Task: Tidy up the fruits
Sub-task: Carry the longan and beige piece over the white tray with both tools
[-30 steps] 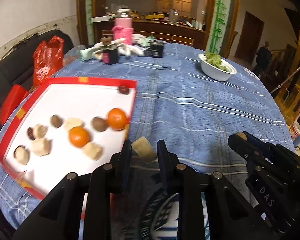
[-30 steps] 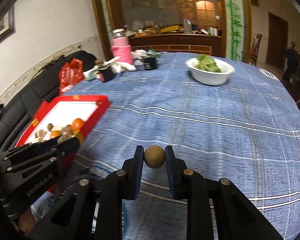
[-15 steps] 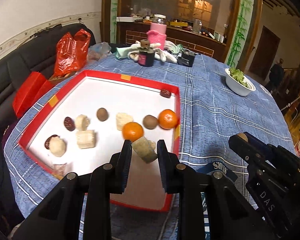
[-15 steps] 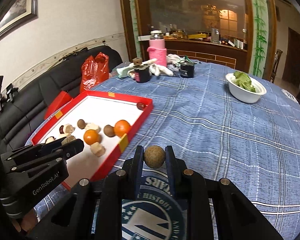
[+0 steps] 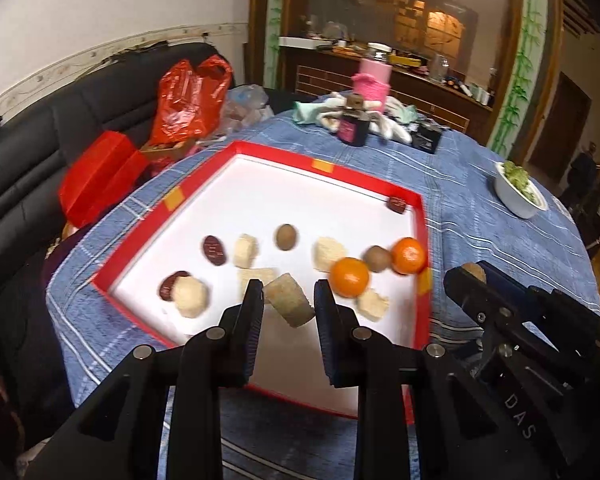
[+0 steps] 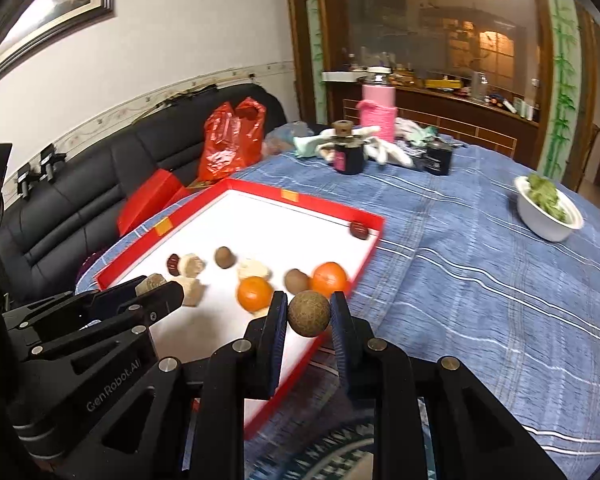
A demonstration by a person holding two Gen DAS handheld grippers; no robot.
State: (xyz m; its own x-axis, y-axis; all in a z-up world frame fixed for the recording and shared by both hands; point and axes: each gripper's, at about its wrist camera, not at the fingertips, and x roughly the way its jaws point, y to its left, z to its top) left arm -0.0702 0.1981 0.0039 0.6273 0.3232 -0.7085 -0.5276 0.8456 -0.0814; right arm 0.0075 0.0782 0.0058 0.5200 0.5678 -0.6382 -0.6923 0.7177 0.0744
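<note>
Left tongs [image 5: 288, 300] clamped on pale cut chunk [image 5: 289, 305], above near part of red tray [image 5: 300, 162]. Right tongs [image 6: 309, 312] shut on round brown fruit [image 6: 309, 313], over tray's right edge. Two oranges [image 5: 349, 277], brown fruits, pale chunks already in tray beyond tongs. Both held pieces unplaced; judged near finish.

Between my left fingers sits a tilted beige chunk [image 5: 288, 304], my right ones clasp a round brown fruit [image 6: 309, 313], and beyond lie two oranges [image 5: 349, 277], brown balls and pale pieces in the red-rimmed tray [image 5: 324, 168].
</note>
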